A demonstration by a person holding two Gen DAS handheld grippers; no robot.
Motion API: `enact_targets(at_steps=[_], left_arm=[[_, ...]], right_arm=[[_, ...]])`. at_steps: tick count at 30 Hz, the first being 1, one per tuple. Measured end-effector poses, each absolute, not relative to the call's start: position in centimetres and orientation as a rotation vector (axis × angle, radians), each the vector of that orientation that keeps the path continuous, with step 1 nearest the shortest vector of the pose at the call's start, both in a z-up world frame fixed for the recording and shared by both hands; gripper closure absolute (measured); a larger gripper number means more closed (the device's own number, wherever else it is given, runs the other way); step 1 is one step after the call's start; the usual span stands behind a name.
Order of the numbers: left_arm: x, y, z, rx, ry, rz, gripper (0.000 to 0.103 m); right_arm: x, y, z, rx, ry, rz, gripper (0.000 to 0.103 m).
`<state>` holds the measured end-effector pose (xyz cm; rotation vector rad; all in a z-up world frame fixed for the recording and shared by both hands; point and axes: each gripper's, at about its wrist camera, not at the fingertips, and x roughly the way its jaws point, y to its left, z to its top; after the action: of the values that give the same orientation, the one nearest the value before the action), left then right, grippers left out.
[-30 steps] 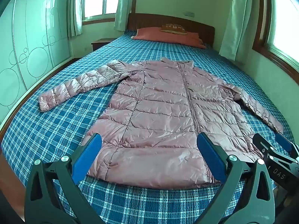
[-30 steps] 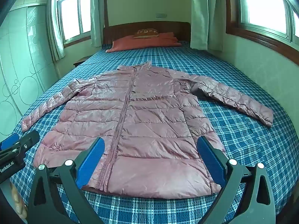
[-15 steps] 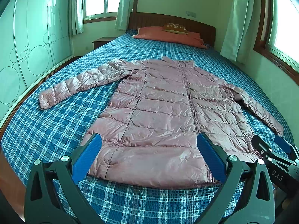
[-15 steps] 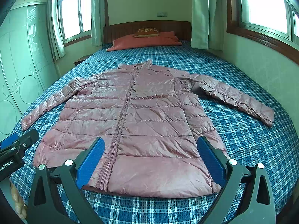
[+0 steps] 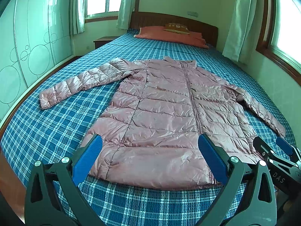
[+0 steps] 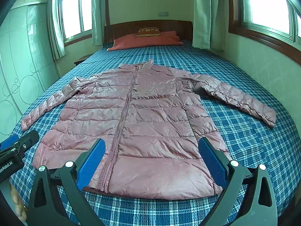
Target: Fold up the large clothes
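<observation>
A pink quilted puffer jacket (image 5: 165, 116) (image 6: 150, 120) lies flat and zipped on the bed, front up, collar toward the headboard, both sleeves spread out to the sides. My left gripper (image 5: 150, 156) hovers open above the hem near its left corner, nothing between its blue pads. Over the hem's right half my right gripper (image 6: 150, 160) stands open as well, holding nothing. Each gripper shows at the edge of the other's view: the right gripper (image 5: 274, 150) and the left gripper (image 6: 17, 141).
The jacket rests on a blue plaid bedsheet (image 5: 56, 124) (image 6: 254, 141). An orange pillow (image 5: 173, 35) and a wooden headboard (image 6: 150, 26) are at the far end. A wardrobe (image 5: 28, 47) runs along the left, a wall with windows (image 6: 263, 56) on the right.
Both views have risen and tilted slightly, so the jacket sits a little lower in frame. The jacket has not moved and both grippers stay open.
</observation>
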<state>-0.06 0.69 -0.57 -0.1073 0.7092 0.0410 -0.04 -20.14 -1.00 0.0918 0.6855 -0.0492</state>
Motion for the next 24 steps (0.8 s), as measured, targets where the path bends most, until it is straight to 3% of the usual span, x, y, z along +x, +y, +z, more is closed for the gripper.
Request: enact_targets(at_steps=[24], left_arm=[[-0.26, 0.71, -0.99, -0.11, 0.711, 0.043, 0.002]], right_arm=[[-0.03, -20.09, -1.14, 0.09, 0.689, -0.05, 0.005]])
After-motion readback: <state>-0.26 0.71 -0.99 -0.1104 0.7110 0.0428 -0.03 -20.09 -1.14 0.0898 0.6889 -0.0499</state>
